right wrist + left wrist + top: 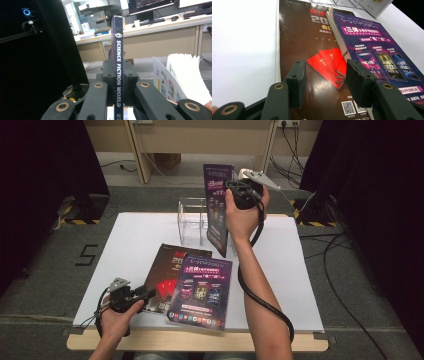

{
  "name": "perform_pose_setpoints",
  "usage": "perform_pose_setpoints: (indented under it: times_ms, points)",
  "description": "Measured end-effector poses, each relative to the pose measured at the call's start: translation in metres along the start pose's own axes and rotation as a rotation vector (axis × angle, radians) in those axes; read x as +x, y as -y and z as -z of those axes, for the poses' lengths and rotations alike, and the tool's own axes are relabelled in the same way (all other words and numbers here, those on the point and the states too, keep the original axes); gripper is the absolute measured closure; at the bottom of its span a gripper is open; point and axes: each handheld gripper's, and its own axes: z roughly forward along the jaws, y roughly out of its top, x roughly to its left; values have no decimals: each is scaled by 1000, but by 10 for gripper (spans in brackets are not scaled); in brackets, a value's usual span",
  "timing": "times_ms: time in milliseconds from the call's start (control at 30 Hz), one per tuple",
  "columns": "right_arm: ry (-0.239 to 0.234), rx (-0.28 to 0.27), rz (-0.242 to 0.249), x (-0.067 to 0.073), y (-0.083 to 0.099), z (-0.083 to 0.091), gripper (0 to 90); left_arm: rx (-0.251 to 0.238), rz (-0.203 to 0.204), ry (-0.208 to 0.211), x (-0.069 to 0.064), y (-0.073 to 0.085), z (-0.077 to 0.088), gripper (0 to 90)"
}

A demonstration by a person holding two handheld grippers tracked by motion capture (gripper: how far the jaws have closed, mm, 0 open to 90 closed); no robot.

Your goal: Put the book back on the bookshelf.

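Magazine (pixel 219 210) first: we see it held upright above the far middle of the white counter (pixel 135 235), its purple cover facing left in the high view and its lower edge hanging just over the counter beside a clear acrylic holder (pixel 192 220). In the right gripper view its dark spine, lettered "SCIENCE FICTION WORLD", stands straight up between the two black jaws, which are clamped on it from both sides. So the right hand-held gripper (pixel 235 187) is closed on the magazine, gripping it near its top edge, with the person's right hand (pixel 245 212) wrapped around the tool and its cable trailing down along the forearm.

Nearer to us, two more magazines lie flat on the counter. A purple-covered one (pixel 201 290) rests partly on top of a dark brown one (pixel 165 275), overlapping its right side.

At the near left corner, the left hand-held gripper (pixel 145 295) sits low over the counter in the person's left hand (pixel 115 320). We see its jaws standing apart, with nothing pressed between them, over the brown cover (pixel 317 82) where red fanned cards are printed, the purple magazine's (pixel 374 60) page edges just beside the right jaw.
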Motion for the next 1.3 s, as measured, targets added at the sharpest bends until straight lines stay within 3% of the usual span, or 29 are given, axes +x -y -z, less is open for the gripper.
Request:
perform_pose_setpoints:
  times_ms: [1300]
  points:
    - [65, -2, 14, -2, 10, -56, 843, -4, 3, 1, 1, 0, 1, 506]
